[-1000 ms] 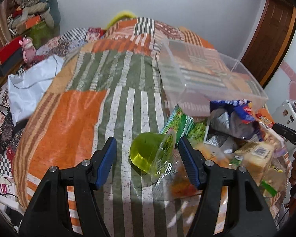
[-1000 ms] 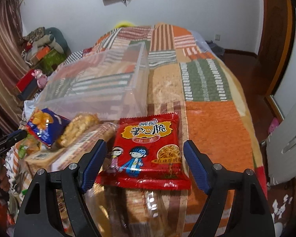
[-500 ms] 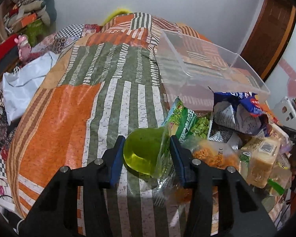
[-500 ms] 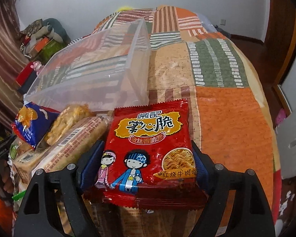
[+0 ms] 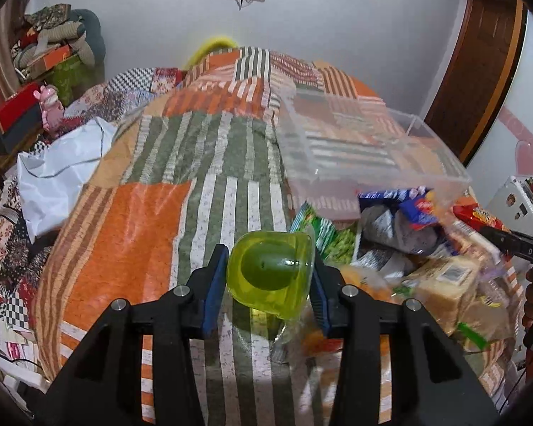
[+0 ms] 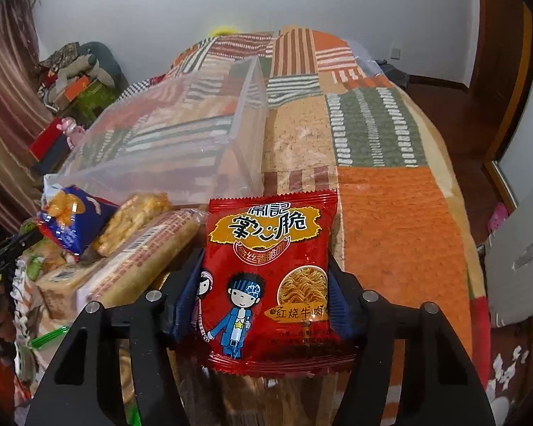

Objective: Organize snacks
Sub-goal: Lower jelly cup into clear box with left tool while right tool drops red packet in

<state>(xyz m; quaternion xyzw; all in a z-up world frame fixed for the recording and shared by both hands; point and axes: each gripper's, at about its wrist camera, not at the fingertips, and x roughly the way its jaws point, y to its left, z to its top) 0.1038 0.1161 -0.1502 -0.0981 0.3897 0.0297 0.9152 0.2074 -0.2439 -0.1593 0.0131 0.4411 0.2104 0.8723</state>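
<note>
Jelly cup [image 5: 270, 277] lifted, clear bin [image 5: 355, 149] empty

Red snack packet [image 6: 270, 277]: big yellow-framed Chinese characters "掌心脆" across the top, smaller "金丝香脆面" below, "红烧牛肉" strip at lower right. Black gripper part [image 5: 522, 245] at the right edge: white letters "DAS". Barcode labels unreadable.

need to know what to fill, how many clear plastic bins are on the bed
1. The clear bin sits empty on the quilt, just behind the pile of snacks. Nothing suggests another, though the views miss some of the bed.
</note>
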